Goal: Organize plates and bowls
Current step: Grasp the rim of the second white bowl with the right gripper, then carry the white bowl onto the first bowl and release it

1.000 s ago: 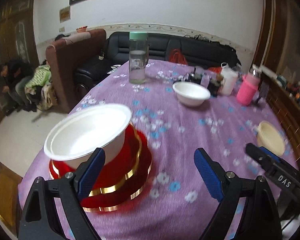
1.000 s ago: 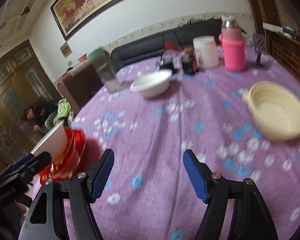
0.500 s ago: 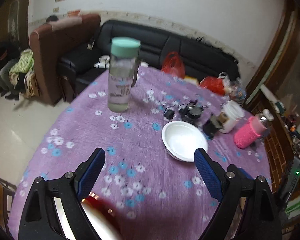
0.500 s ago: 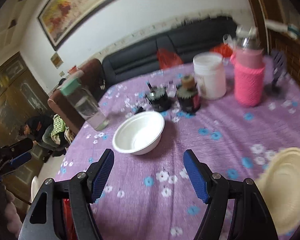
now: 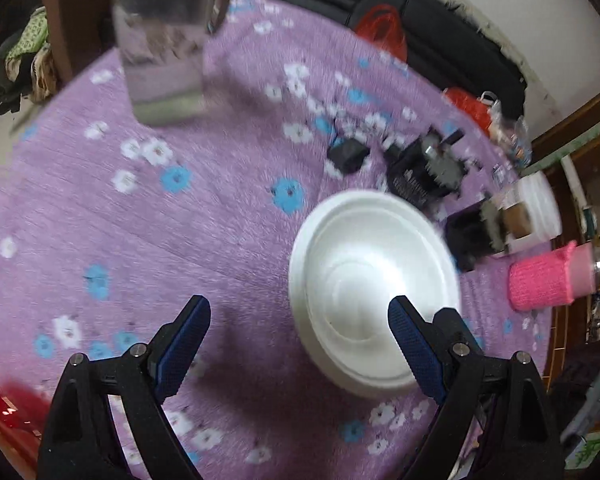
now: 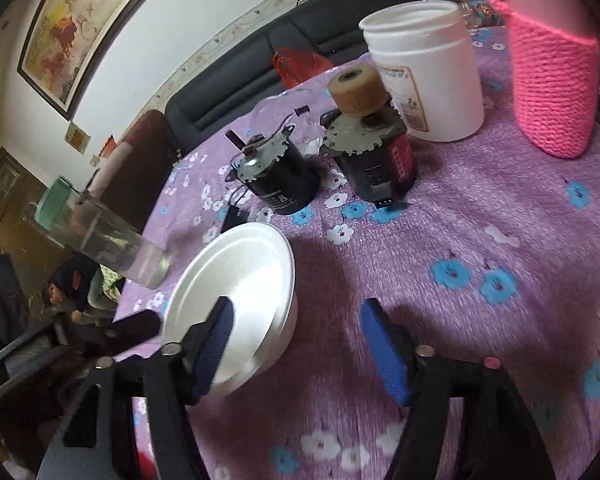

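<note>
Grippers, left [image 5: 298,320] and right [image 6: 296,330], both gape beside the white foam bowl [image 5: 374,292], seemingly untouched, on the purple-clothed table [image 5: 220,220].

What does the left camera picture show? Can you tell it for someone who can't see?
A white bowl sits on a purple flowered tablecloth, with the open left gripper hovering near it, one finger over the bowl's rim. Behind the bowl are a blurry clear bottle, small black motors, a white jar and a pink knitted bottle.
</note>
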Available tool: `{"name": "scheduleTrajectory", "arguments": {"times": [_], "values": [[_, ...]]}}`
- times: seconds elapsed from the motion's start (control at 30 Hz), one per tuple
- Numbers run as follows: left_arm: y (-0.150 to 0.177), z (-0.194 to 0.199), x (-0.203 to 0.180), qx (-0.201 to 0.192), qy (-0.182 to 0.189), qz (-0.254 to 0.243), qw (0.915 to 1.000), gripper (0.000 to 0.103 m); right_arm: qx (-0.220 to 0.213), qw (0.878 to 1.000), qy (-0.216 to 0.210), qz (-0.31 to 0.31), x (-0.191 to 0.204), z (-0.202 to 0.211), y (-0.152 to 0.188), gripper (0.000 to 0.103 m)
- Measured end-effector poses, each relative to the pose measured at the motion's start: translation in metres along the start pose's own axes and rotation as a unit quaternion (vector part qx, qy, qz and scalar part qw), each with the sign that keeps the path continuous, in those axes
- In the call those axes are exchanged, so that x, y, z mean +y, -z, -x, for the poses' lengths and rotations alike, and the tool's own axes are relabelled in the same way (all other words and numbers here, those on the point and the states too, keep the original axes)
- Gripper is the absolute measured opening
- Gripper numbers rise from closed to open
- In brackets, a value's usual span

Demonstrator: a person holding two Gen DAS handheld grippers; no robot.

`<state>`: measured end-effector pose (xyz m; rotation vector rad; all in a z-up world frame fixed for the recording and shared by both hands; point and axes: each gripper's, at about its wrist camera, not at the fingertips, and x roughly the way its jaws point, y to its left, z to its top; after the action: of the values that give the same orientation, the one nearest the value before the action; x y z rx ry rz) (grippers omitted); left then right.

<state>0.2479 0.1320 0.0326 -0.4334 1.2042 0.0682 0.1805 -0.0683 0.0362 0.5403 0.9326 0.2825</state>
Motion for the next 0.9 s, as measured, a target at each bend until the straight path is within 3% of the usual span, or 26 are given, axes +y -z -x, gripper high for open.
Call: {"name": "scheduleTrajectory", "arguments": {"times": [0.1,0.13,0.2,0.23,0.27,0.37,0.63,0.9], "values": [[0.004,-0.018,-0.001,0.025,0.010,0.004,0.9996,0.080,0.015,1.000,-0.010,0.005,0.001,-0.010,0.003,0.036],[0.006,-0.022,-0.002,0.036,0.013,0.000,0.9993,0.069,0.023,1.000,-0.019,0.002,0.001,-0.012,0.004,0.023],[0.011,-0.019,-0.005,0.030,0.004,-0.011,0.9995,0.053,0.027,0.999,-0.025,-0.002,-0.001,-0.012,0.007,0.018],[0.012,-0.016,-0.006,0.033,0.022,-0.017,0.9991,0.028,0.026,0.999,-0.026,0.000,-0.001,-0.010,0.008,0.015],[0.014,-0.014,-0.006,0.040,0.025,-0.020,0.9987,0.019,0.025,0.999,-0.026,0.002,-0.001,-0.006,0.010,0.014],[0.024,0.001,-0.004,0.031,0.033,-0.015,0.9989,0.015,0.015,0.999,-0.028,0.005,-0.003,0.012,0.017,0.013],[0.079,0.071,-0.004,-0.007,0.050,-0.024,0.9985,0.014,-0.014,0.998,-0.045,0.042,0.015,0.085,0.048,0.013],[0.145,0.140,0.039,-0.049,0.082,-0.007,0.9954,0.015,-0.036,0.992,-0.064,0.104,0.062,0.150,0.109,0.013]]}}
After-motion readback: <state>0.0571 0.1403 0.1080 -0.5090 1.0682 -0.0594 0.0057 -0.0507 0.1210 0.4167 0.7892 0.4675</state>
